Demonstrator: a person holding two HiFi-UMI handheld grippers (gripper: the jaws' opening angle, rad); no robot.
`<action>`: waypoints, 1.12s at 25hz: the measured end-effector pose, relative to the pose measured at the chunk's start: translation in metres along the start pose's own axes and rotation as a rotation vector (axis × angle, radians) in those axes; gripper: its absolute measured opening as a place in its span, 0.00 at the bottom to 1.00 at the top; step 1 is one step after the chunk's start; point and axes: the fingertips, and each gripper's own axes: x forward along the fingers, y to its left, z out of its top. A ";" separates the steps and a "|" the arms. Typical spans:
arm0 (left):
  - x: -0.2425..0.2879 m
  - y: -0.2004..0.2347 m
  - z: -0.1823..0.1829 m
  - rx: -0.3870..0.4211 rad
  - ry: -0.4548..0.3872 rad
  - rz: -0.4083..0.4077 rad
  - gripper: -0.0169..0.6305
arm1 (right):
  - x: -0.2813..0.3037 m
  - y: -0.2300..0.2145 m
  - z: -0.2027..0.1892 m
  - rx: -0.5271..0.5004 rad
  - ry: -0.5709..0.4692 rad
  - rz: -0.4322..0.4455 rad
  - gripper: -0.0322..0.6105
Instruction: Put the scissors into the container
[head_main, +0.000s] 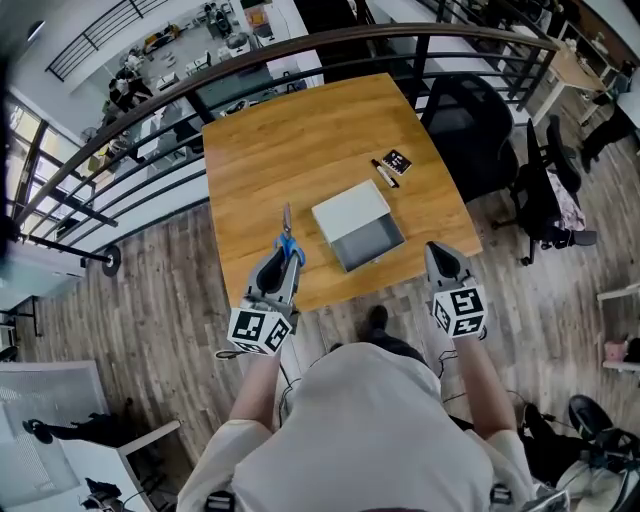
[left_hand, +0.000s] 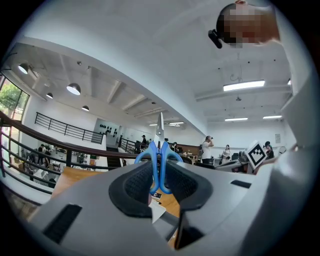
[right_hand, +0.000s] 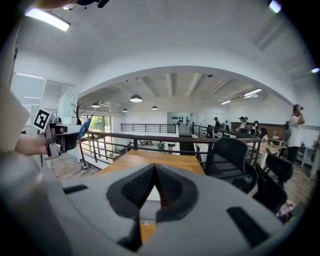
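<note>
We stand at a wooden table (head_main: 300, 140) beside a balcony railing, our left gripper (head_main: 285, 258) clamped on the blue handles of the scissors (left_hand: 159, 162), blades jutting past its tips and the handle loops partly buried between the pads. The container (head_main: 360, 228) sits open just ahead and to the right of that gripper, ahead-left of our right gripper (head_main: 441, 258), whose jaws are pressed together on nothing; a dark card (head_main: 399, 161) beyond it is unreadable.

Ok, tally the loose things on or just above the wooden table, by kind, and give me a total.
Blue-handled metal scissors: 1
Grey rectangular open container: 1
Black marker pen: 1
Small black square card: 1
Total: 4
</note>
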 end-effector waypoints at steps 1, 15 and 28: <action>0.007 0.000 -0.001 0.000 0.000 0.005 0.14 | 0.006 -0.007 0.000 -0.001 0.001 0.005 0.05; 0.097 -0.001 -0.022 0.007 0.033 0.084 0.14 | 0.084 -0.082 -0.002 -0.007 0.038 0.117 0.05; 0.136 -0.009 -0.062 0.015 0.116 0.108 0.14 | 0.122 -0.099 -0.033 0.003 0.106 0.209 0.05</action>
